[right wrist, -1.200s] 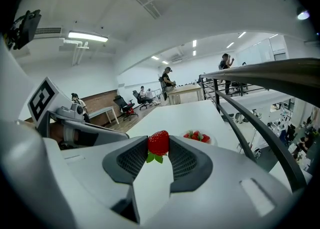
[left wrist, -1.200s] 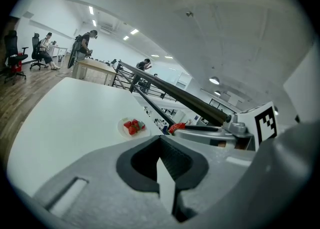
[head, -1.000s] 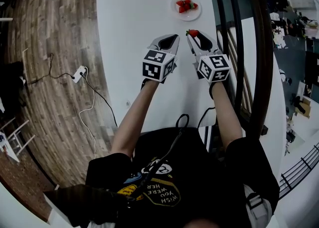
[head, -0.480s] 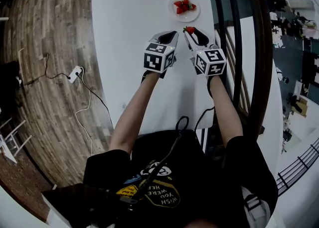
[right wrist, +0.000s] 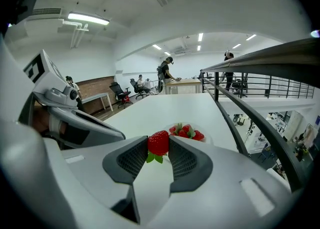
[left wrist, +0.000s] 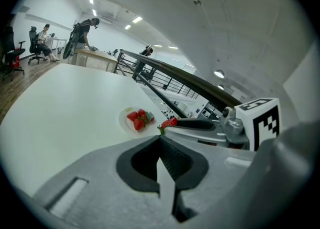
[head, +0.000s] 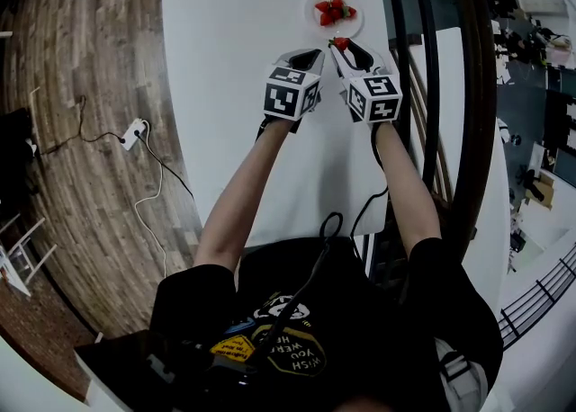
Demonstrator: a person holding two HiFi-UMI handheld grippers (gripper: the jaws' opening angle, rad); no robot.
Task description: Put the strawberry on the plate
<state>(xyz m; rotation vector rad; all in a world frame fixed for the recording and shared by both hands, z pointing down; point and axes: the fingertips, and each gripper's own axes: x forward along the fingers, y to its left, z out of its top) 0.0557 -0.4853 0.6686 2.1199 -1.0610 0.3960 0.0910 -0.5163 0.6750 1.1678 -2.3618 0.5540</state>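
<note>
A small white plate [head: 353, 25] near the far edge of the white table [head: 243, 86] holds a few strawberries [head: 332, 11]. My right gripper [head: 342, 44] is shut on one red strawberry [right wrist: 158, 143], pinched at the jaw tips with its green leaves hanging down. It hangs just short of the plate [right wrist: 210, 138]. My left gripper [head: 310, 56] sits close beside it on the left, jaws shut with nothing between them. In the left gripper view, past the shut gripper [left wrist: 161, 138], I see the held strawberry [left wrist: 170, 122] next to the plate [left wrist: 124, 122].
A dark curved railing [head: 432, 86] runs along the table's right side, close to my right gripper. Wooden floor with a white power strip [head: 137, 134] and cables lies to the left. People and desks [right wrist: 170, 80] are far off.
Both grippers have moved forward toward the plate together and dropped lower. The held strawberry is now close to the plate's near rim. The grip is unchanged.
</note>
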